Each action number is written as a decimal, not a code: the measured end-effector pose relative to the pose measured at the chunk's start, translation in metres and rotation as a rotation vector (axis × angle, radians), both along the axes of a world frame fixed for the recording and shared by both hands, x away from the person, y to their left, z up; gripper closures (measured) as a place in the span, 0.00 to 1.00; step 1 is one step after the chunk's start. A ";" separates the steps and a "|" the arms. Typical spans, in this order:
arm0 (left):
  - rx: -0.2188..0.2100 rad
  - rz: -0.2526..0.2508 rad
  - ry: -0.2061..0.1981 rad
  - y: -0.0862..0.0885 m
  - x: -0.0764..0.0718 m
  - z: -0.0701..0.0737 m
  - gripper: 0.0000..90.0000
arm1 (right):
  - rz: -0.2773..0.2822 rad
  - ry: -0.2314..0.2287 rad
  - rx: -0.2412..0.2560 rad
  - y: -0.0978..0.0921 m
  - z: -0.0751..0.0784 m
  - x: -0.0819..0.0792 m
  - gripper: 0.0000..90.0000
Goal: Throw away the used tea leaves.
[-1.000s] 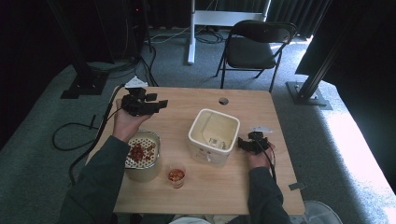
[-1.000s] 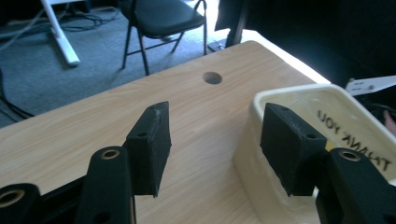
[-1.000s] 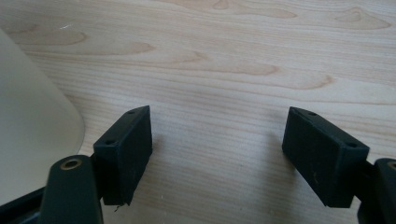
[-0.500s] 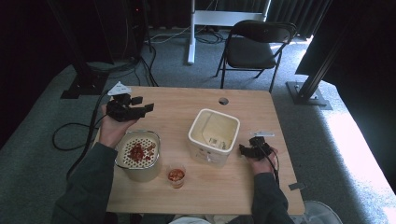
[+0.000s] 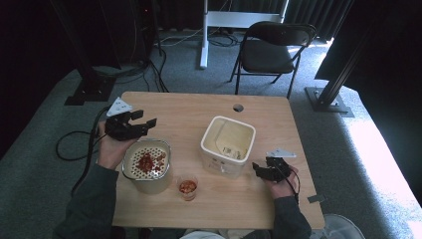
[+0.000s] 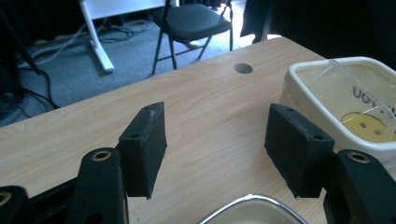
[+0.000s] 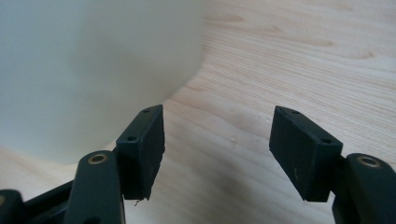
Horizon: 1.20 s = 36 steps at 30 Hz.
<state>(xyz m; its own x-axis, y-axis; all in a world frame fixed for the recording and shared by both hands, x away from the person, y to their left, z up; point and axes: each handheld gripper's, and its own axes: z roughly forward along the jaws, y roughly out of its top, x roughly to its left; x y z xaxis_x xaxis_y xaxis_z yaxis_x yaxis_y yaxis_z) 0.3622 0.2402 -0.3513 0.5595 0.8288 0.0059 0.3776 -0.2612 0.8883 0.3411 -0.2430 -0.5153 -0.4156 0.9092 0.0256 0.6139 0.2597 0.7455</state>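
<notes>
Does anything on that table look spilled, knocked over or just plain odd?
Nothing stands out. The strainer pot with red bits, the small glass and the white tub all stand upright on the table, with no visible spill. Both tongs are open and hold nothing.

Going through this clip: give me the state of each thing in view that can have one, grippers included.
Left hand-held gripper: open, empty, above the table by the strainer pot.
Right hand-held gripper: open, empty, beside the white container.
White container: lid off, a clear plastic piece lying inside.
Strainer pot: upright, red pieces on its perforated insert.
Small glass: upright, red contents inside.
Folding chair: unfolded, unoccupied.
</notes>
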 end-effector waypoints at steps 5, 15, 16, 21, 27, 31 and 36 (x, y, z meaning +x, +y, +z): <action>-0.009 0.021 -0.038 0.005 -0.025 -0.001 0.39 | 0.029 -0.035 0.009 0.004 0.008 -0.015 0.39; -0.059 0.003 -0.074 -0.002 -0.095 -0.020 0.29 | 0.037 -0.053 -0.007 0.005 0.006 -0.025 0.40; -0.054 -0.002 -0.072 -0.004 -0.102 -0.025 0.28 | 0.035 -0.052 -0.006 0.004 0.005 -0.025 0.40; -0.053 -0.028 -0.065 -0.020 -0.126 -0.050 0.26 | 0.044 -0.056 -0.003 0.006 0.005 -0.026 0.40; -0.057 -0.083 -0.089 -0.038 -0.144 -0.067 0.27 | 0.079 -0.066 0.006 0.013 0.007 -0.036 0.47; -0.036 -0.113 -0.093 -0.049 -0.152 -0.080 0.37 | 0.137 -0.093 0.010 0.021 0.010 -0.050 0.58; -0.028 -0.136 -0.081 -0.057 -0.159 -0.098 0.44 | 0.173 -0.117 0.012 0.029 0.012 -0.058 0.65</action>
<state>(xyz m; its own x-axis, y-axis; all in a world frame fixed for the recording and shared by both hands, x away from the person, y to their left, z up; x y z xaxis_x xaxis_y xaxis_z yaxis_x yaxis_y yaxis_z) 0.2027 0.1836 -0.4494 0.6652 0.7459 0.0337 0.2670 -0.2797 0.9222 0.2828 -0.2144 -0.5037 -0.5664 0.8239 -0.0219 0.4700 0.3447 0.8126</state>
